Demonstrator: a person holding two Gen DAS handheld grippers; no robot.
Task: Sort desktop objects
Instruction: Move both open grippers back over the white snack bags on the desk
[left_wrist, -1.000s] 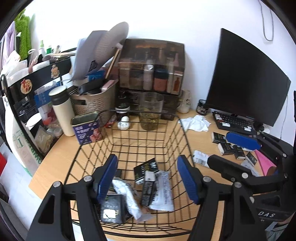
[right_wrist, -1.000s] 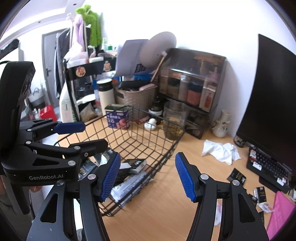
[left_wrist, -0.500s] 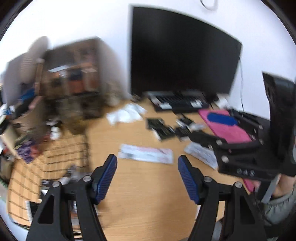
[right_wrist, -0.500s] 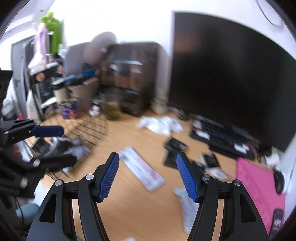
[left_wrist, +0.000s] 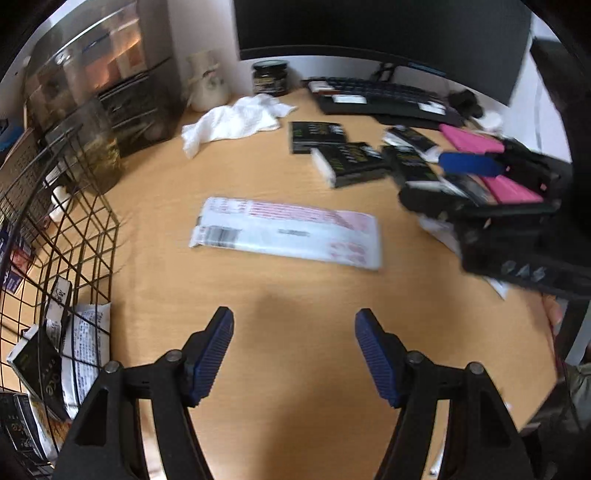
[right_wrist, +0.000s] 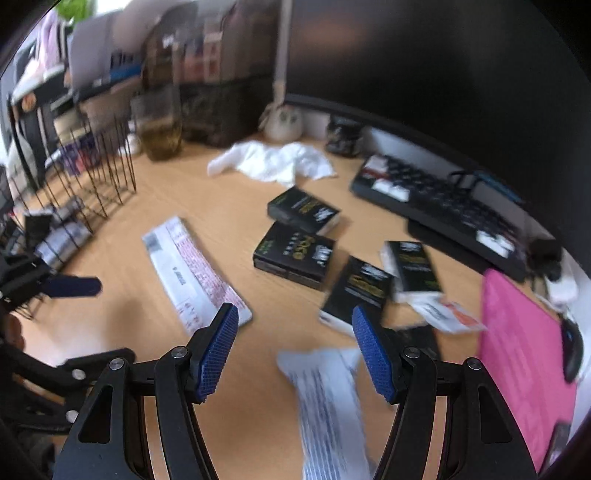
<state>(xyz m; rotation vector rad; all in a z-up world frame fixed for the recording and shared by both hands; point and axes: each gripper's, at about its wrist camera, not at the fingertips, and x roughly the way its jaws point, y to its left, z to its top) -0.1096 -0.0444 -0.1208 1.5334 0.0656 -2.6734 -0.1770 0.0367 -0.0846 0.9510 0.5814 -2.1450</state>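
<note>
My left gripper (left_wrist: 294, 350) is open and empty above the bare wooden desk, just short of a flat white and pink packet (left_wrist: 286, 232). My right gripper (right_wrist: 291, 350) is open and empty, with a white printed packet (right_wrist: 327, 402) between and below its fingers. The white and pink packet (right_wrist: 194, 271) lies to its left. Several black boxes (right_wrist: 293, 254) lie ahead of it, also in the left wrist view (left_wrist: 347, 162). The black wire basket (left_wrist: 55, 236) stands at the left with several packets and boxes inside.
A crumpled white tissue (left_wrist: 236, 120), a dark jar (left_wrist: 270, 77), a keyboard (left_wrist: 380, 99) and a monitor (right_wrist: 424, 74) sit at the back. A pink pad (right_wrist: 524, 354) lies at the right. A glass (right_wrist: 159, 125) and a drawer organiser (left_wrist: 103, 77) stand near the basket.
Both grippers have swung right, away from the basket, and tilted down toward the desk with the loose packets and boxes. Both stay open and empty.
</note>
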